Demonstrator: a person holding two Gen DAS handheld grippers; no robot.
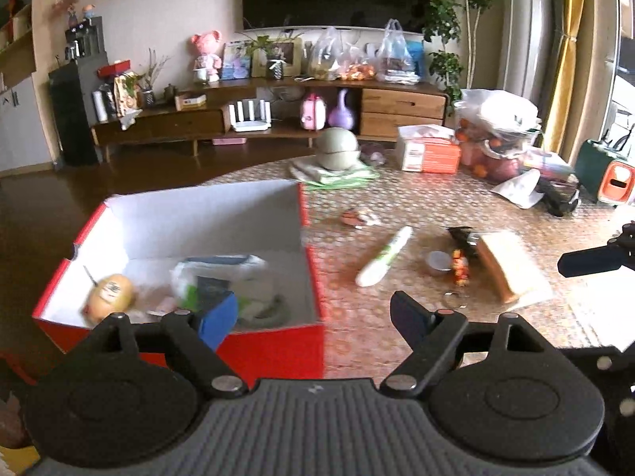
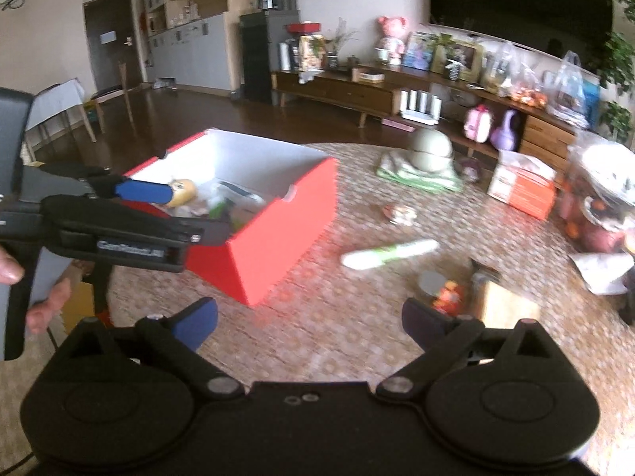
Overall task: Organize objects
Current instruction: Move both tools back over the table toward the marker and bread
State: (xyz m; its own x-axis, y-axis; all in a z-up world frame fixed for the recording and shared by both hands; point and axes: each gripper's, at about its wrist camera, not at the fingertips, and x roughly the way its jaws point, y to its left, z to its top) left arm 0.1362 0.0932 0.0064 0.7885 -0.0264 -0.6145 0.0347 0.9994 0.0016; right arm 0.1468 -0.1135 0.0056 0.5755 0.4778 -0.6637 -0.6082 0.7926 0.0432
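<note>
- My left gripper (image 1: pixel 313 313) has its jaws spread wide apart with nothing between them; its left finger sits over the near right corner of the red box (image 1: pixel 278 347), its right finger over the bare woven mat (image 1: pixel 357 341).
- My right gripper (image 2: pixel 309 319) is likewise wide apart and empty, hanging above the mat to the near right of the box.
- From the right wrist view my left gripper shows at the left edge, its blue-padded fingertips (image 2: pixel 145 192) reaching over the near end of the box, with my hand (image 2: pixel 43 301) below it.
- The box is open at the top, white inside, and sits on the left part of the mat.
- Inside it lie a yellowish round fruit (image 1: pixel 111 293) with a sticker at the near left, and a white-and-green packet (image 1: pixel 222 277) beside it to the right; smaller items beneath are too blurred to tell.
- Out on the mat to the right of the box lies a white-and-green tube (image 1: pixel 383 257), tilted, apart from the box.
- Further right sits a cluster: a small round tin (image 1: pixel 438 262), a small red-and-yellow figure (image 1: pixel 459 267) and a tan block-shaped item (image 1: pixel 504 267), close together.
- A small wrapped item (image 1: pixel 357 217) lies on the mat beyond the tube.
</note>
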